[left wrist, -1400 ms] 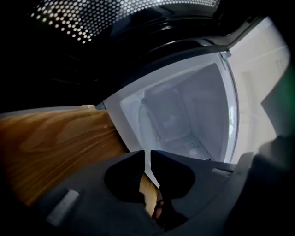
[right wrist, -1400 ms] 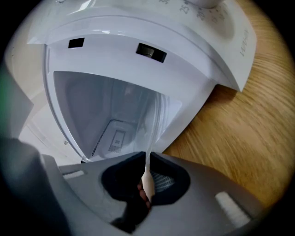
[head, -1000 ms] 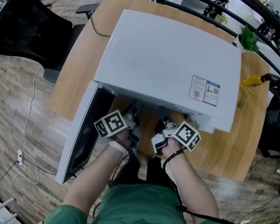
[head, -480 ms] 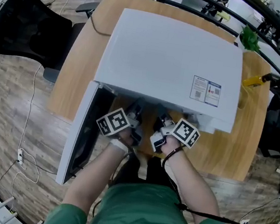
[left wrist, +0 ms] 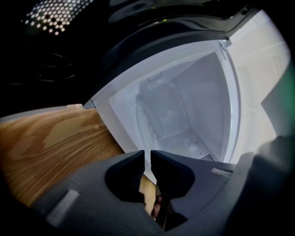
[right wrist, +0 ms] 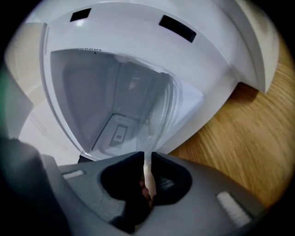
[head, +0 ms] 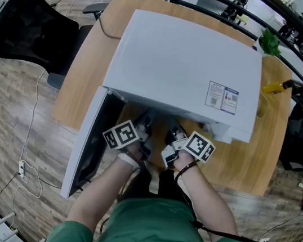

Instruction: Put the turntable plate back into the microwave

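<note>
I hold the glass turntable plate by its near rim: my left claw is pinched narrow on it, and my right claw has just opened a little, rim between its jaws. The plate reaches far, into the open microwave, straight ahead of both claws.

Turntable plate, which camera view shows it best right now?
The right gripper view: the turntable plate's clear rim rises edge-on, curving in front of the open microwave cavity. The left gripper view gives only a faint glassy outline against the cavity. In the head view I can't make it out; the microwave overhangs that spot.
</note>
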Demonstrator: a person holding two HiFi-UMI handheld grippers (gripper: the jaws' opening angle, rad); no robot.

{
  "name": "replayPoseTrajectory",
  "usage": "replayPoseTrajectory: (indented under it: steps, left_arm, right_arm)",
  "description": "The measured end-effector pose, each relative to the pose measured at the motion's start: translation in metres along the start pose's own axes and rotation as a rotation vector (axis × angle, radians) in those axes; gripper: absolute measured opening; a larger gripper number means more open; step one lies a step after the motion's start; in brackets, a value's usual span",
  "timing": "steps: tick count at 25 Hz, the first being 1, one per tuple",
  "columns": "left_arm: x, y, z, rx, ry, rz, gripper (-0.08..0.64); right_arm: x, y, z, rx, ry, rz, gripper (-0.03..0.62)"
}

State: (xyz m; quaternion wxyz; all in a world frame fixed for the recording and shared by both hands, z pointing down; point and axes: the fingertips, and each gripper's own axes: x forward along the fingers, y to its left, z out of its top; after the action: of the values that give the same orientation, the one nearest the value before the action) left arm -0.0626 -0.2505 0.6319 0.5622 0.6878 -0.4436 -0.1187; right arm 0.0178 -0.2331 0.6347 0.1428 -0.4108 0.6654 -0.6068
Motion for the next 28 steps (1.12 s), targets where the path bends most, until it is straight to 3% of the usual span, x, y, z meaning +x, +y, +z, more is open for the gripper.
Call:
replayPoseTrajectory:
  steps: [28]
  left_arm:
    - [-0.042,-0.025,-0.050,0.106,0.056,0.000,0.049]
  right_arm:
    - [-0.045,0.025,-0.029,-0.146,0.073,0.031,0.044]
